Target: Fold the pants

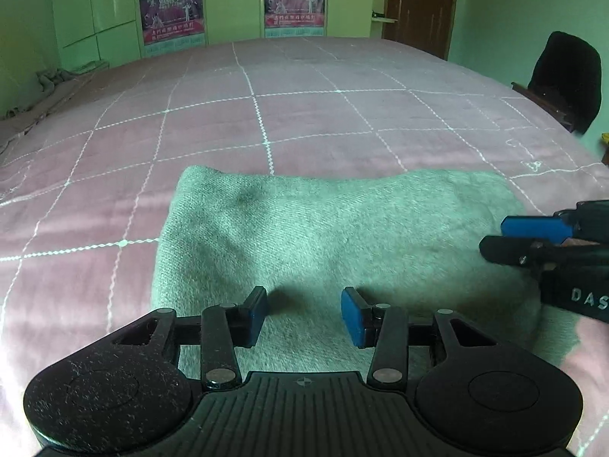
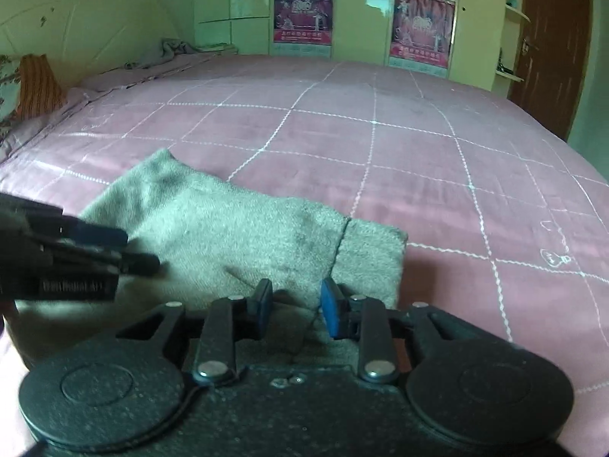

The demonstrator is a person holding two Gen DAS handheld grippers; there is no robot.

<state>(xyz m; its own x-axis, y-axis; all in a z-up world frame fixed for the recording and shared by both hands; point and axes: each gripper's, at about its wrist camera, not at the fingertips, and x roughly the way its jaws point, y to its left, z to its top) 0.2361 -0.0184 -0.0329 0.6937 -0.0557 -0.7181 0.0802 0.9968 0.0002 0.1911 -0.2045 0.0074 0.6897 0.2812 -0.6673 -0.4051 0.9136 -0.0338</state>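
Observation:
The grey pants (image 1: pixel 323 224) lie folded into a thick rectangle on the pink quilted bed (image 1: pixel 304 114). My left gripper (image 1: pixel 304 316) hovers over the near edge of the bundle, jaws apart, with only flat cloth showing beneath the blue pads (image 1: pixel 354 320). In the same view my right gripper (image 1: pixel 506 238) reaches in from the right over the bundle's right end. The right wrist view shows the pants (image 2: pixel 228 236) with a folded flap at the right end. There my right gripper (image 2: pixel 297 306) stands slightly open above the cloth, pinching nothing. My left gripper (image 2: pixel 141 249) comes in from the left.
Pale wardrobe doors with two posters (image 1: pixel 295 0) stand beyond the bed, and a brown door (image 1: pixel 418 3) is at the right. A black chair (image 1: pixel 567 76) sits by the bed's right side. Crumpled cloth (image 1: pixel 57 80) and an orange striped pillow (image 2: pixel 38 83) lie far left.

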